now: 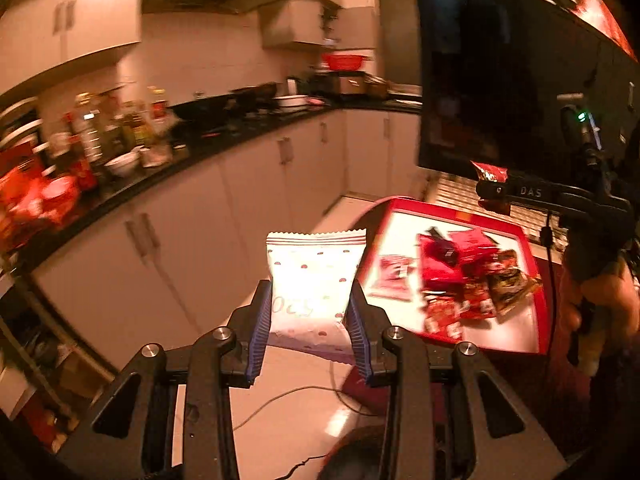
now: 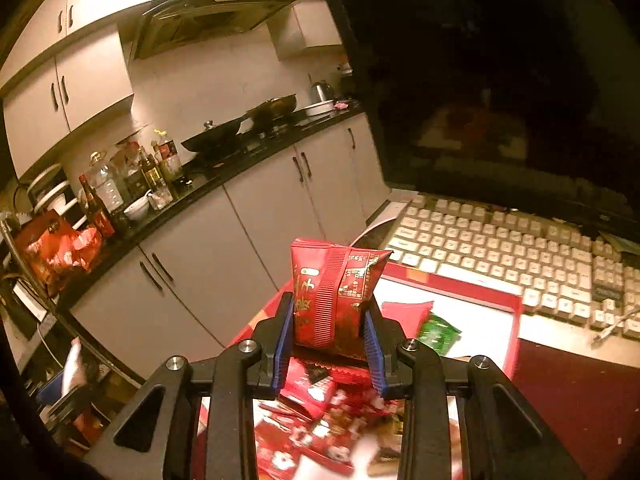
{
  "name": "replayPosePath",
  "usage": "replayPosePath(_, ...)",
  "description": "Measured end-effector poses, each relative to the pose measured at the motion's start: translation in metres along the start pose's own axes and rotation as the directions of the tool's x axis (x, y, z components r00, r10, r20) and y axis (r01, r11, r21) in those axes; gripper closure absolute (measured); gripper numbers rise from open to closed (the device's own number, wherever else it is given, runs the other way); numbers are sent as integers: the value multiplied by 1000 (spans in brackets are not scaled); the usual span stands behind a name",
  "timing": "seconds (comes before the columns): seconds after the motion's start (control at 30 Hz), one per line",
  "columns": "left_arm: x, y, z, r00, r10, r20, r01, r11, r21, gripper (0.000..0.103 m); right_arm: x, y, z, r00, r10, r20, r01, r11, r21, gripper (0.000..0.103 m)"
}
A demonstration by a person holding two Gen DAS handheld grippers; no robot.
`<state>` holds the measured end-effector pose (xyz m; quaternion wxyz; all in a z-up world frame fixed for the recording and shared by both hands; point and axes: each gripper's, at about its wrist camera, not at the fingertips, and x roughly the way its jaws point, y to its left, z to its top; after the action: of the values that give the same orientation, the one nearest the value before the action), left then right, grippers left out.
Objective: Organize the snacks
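1. A white dotted snack packet (image 1: 316, 292) is clamped upright between the narrowed fingers of the left gripper (image 1: 312, 320)
2. A red snack packet (image 2: 334, 294) is pinched by the right gripper (image 2: 330, 344)
3. More packets (image 1: 460, 276) are seen in the red-rimmed tray (image 1: 538, 280), ahead and to the right of the left gripper

Dim, warm-lit kitchen. White wall cabinets (image 2: 72, 92) upper left, range hood (image 2: 212, 16) top centre, black countertop (image 2: 224, 172) crossing mid-frame, pale floor (image 1: 288, 408) bottom centre, dark monitor (image 2: 500, 80) upper right.
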<state>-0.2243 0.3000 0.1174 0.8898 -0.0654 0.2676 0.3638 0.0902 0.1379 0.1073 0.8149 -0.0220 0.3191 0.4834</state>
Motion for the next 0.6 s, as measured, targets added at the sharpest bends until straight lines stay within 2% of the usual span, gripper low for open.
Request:
replayPosePath(0.1, -20, 19, -10, 997, 78, 13, -78, 996, -51, 69, 14, 23, 1, 999, 44, -18, -45, 999, -21, 70)
replayPosePath(0.3, -50, 33, -24, 984, 175, 24, -172, 979, -113, 69, 33, 76, -6, 982, 177, -72, -181, 982, -59, 70)
replayPosePath(0.43, -61, 33, -26, 978, 206, 40, -200, 972, -126, 69, 34, 102, -13, 963, 254, -93, -260, 963, -68, 70)
replayPosePath(0.6, -60, 32, -27, 982, 183, 35, -177, 975, -134, 69, 28, 106, -14, 961, 262, -87, -269, 960, -77, 70)
